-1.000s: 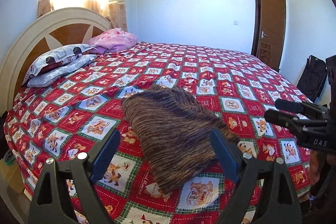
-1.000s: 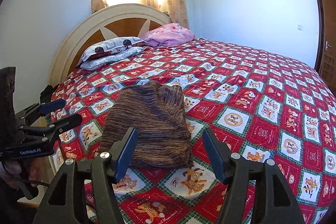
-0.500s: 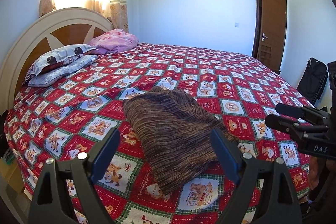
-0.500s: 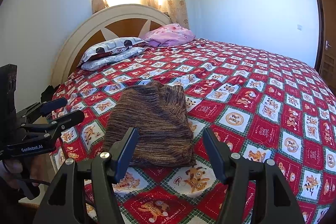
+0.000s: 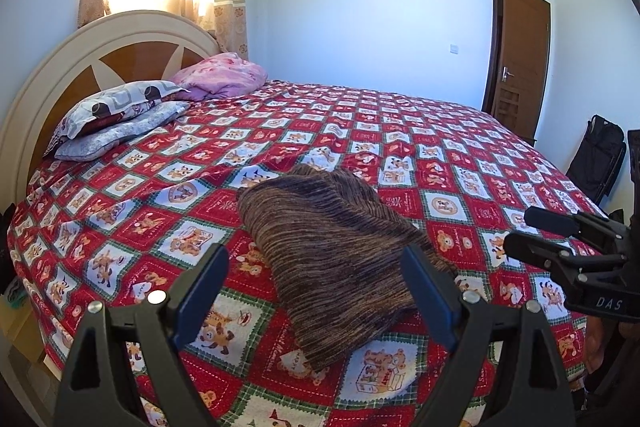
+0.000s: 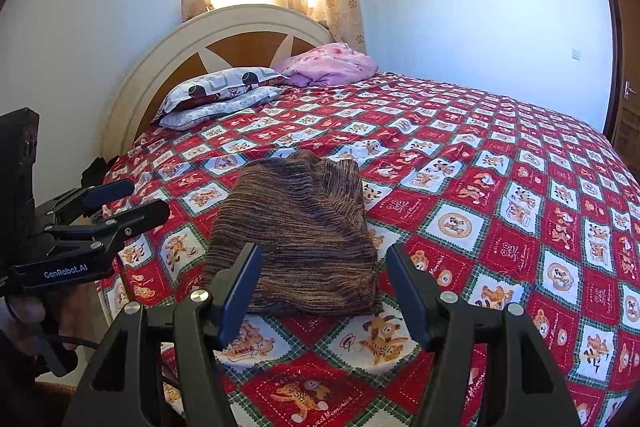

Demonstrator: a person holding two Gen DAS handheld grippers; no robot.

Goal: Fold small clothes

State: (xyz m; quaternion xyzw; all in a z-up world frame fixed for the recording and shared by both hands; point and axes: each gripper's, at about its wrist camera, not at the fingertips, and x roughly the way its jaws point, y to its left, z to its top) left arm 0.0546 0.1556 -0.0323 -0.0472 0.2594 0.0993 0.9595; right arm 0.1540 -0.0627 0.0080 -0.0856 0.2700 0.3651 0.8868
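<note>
The brown striped garment lies in the lower middle of both views, on the red bear-print bedspread near the bed's closest edge. It already looks like a compact folded bundle, with a bunched hump at its far end and a flatter, squared near end.

The left gripper hangs over the near edge of the bed with its jaws spread wide and nothing between the blue pads; the cloth only shows through the gap behind them. The right gripper is open too, rather less wide, and also empty, with its fingertips short of the garment's front hem. Each tool appears at the side of the other's view, the right one at the right edge and the left one at the left edge, both off the fabric.

My guess is the fold is either finished or paused between passes, with both tools drawn back from the cloth. If another fold is wanted, the next move calls for bringing one gripper down to the near hem, pinching the full thickness of the layers, and carrying it over the hump without dragging the bedspread along.

Pillows sit in the upper left by the headboard.
</note>
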